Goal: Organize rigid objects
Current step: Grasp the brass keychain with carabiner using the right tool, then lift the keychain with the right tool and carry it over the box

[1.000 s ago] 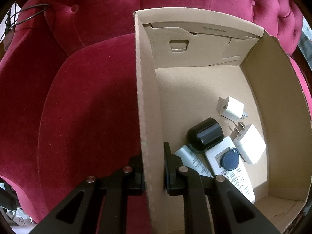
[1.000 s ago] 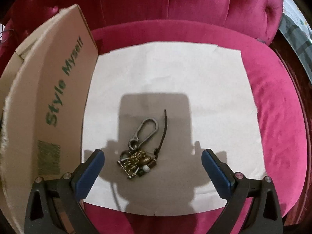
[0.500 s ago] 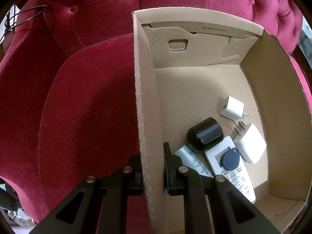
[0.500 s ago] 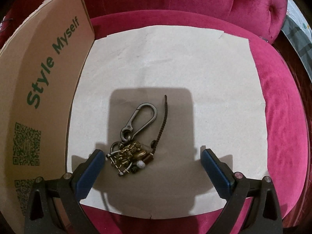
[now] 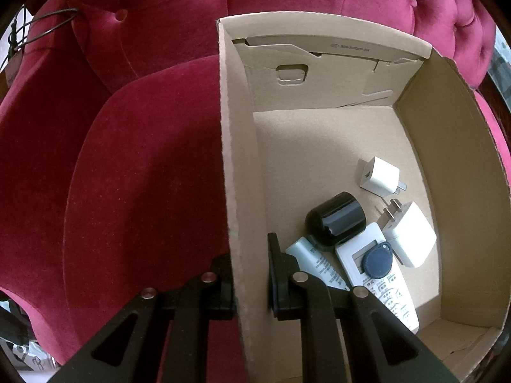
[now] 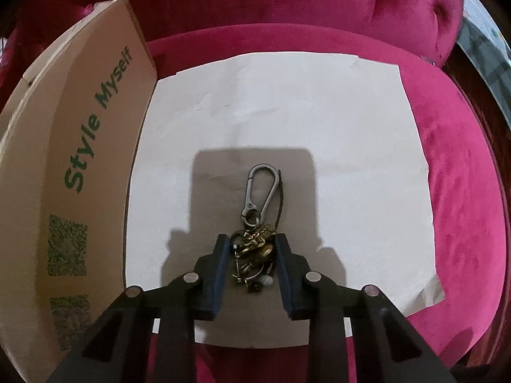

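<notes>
Keychain (image 6: pixel 255 239), a knobbly brass bunch with a smooth steel clip, lies on creased paper (image 6: pixel 319 121); my right gripper (image 6: pixel 252 255) has just closed onto it. My left gripper (image 5: pixel 252 274) pinches the cardboard box wall (image 5: pixel 236 159).

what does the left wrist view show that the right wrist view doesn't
Only the left wrist view: the inside of the cardboard box, holding a white remote, a blue key tag, a black cylinder and two white chargers, with the left gripper clamped on the box wall. Only the right wrist view: the keychain on white paper, the right gripper just closed on it. Both: the box and red sofa.
</notes>
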{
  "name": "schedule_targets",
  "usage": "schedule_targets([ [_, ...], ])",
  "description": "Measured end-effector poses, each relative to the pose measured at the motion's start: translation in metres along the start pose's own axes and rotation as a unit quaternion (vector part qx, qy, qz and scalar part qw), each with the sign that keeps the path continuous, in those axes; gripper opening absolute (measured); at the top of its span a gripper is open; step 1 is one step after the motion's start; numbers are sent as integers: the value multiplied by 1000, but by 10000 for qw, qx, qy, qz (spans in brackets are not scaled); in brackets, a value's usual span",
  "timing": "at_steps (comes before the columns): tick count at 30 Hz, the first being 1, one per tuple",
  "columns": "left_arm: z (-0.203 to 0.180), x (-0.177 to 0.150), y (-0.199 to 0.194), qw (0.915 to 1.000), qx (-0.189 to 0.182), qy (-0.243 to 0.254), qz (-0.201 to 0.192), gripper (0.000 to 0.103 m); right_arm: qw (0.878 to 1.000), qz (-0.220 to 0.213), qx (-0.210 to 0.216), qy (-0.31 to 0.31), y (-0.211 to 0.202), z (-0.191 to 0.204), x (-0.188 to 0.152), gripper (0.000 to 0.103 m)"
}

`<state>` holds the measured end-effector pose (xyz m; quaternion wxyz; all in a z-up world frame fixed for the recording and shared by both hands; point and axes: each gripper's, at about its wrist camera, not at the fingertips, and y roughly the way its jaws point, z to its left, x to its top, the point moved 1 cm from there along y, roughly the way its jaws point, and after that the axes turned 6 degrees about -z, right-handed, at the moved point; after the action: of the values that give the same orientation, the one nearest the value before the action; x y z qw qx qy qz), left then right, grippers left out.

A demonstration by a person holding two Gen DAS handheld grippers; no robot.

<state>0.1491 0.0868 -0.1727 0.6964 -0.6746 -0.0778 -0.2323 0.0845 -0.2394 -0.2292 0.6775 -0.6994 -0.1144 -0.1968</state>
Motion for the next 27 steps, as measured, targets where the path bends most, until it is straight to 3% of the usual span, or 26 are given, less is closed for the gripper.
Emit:
schedule_targets([
  [1, 0, 0, 0, 10000, -2, -4, 0, 15, 10000, -5, 3, 34, -1, -1, 1, 24],
  [2, 0, 0, 0, 10000, 1, -2, 0, 15, 10000, -40, -43, 31, -3, -2, 2, 13],
  [5, -1, 0, 0, 10000, 9, 7, 1, 15, 9999, -104, -41, 12, -12, -1, 9, 9],
  [27, -1, -1, 0, 10000, 31, 32, -1, 15, 9990, -420, -131, 39, -74, 13, 30, 9],
])
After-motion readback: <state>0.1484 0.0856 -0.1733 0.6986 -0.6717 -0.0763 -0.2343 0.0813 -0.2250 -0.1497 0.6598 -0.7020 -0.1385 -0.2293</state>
